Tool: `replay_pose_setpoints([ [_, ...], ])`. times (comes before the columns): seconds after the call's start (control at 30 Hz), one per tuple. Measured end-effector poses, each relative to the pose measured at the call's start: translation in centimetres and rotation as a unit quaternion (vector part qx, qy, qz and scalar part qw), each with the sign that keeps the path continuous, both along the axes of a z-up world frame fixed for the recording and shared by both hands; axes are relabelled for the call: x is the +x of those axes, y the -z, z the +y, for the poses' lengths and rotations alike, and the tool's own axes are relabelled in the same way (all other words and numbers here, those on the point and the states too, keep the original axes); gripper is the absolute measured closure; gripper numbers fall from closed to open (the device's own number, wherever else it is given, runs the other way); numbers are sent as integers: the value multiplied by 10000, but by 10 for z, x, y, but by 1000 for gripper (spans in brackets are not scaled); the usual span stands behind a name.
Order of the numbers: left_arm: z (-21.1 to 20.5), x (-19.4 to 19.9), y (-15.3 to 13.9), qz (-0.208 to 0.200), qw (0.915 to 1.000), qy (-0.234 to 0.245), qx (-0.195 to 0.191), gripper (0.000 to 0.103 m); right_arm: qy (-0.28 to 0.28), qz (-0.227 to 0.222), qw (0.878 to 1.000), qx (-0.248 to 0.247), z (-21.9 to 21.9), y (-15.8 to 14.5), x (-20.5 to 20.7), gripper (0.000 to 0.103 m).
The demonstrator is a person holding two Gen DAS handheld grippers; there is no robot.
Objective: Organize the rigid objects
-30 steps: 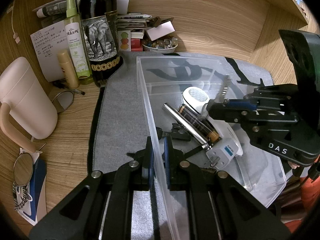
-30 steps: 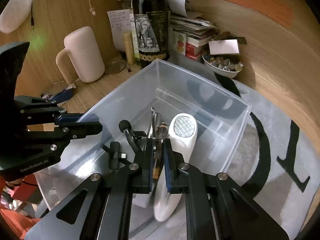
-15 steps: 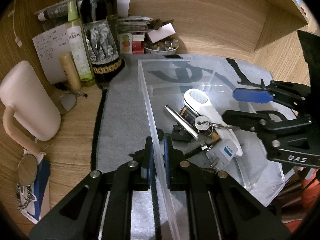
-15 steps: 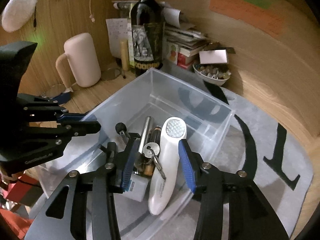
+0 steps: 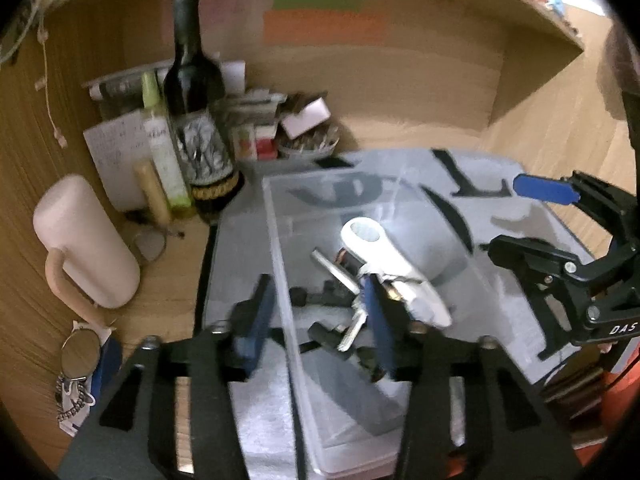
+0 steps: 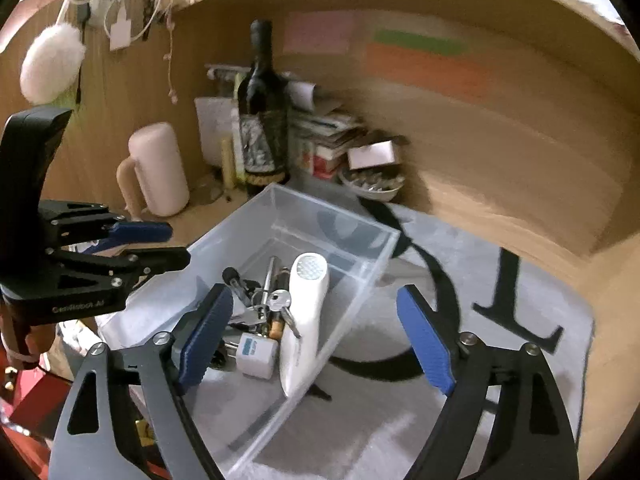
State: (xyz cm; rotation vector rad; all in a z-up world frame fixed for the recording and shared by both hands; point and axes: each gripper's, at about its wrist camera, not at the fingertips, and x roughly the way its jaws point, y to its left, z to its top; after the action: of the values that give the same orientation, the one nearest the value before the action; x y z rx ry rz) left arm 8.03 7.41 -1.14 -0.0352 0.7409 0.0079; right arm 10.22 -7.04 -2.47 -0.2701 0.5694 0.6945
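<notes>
A clear plastic bin (image 6: pixel 362 236) (image 5: pixel 280 236) sits on a grey mat. Inside lie a white handheld device (image 6: pixel 306 312) (image 5: pixel 384 256), keys (image 6: pixel 280 302) (image 5: pixel 354 328), a white plug adapter (image 6: pixel 256 356), a metal tube (image 5: pixel 332 270) and small black items. My left gripper (image 5: pixel 316 316) is open, its jaws straddling the bin's left wall. My right gripper (image 6: pixel 316 336) is open and empty above the bin's near end. Each gripper shows in the other's view, the right (image 5: pixel 532 220) and the left (image 6: pixel 168 244).
A dark wine bottle (image 5: pixel 196 120) (image 6: pixel 264 116), a green spray bottle (image 5: pixel 162 140), a pink jug (image 5: pixel 86 240) (image 6: pixel 158 168), a bowl of small items (image 6: pixel 374 182), stacked boxes and papers stand along the wooden back wall. A round mirror (image 5: pixel 80 354) lies at the left.
My left gripper, shut on the bin wall before, has opened. My right gripper has let the keys drop into the bin, opened wider and drawn back. Both views have lifted.
</notes>
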Motion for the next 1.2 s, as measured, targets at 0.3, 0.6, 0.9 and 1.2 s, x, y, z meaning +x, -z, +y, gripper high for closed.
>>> replay_pose_setpoints([
  [0.3,-29,-30,-15,-819,9964,176,-136,26,624,-650,9947,491,-42,-11,-39,0],
  [0.6,-52,-61,-24,-1716,9851,117,-33,4,1162,-1262,9835,568,-64,-9,-71,0],
  [0.9,-71,-80,-21,-2218,9750,119,121,1,1429,-1303,9772,876,-79,-4,-87,0],
  [1.2,-77,-77,-18,-2290,9732,144,114,0,1525,-1211,9759,979,-85,2,-89,0],
])
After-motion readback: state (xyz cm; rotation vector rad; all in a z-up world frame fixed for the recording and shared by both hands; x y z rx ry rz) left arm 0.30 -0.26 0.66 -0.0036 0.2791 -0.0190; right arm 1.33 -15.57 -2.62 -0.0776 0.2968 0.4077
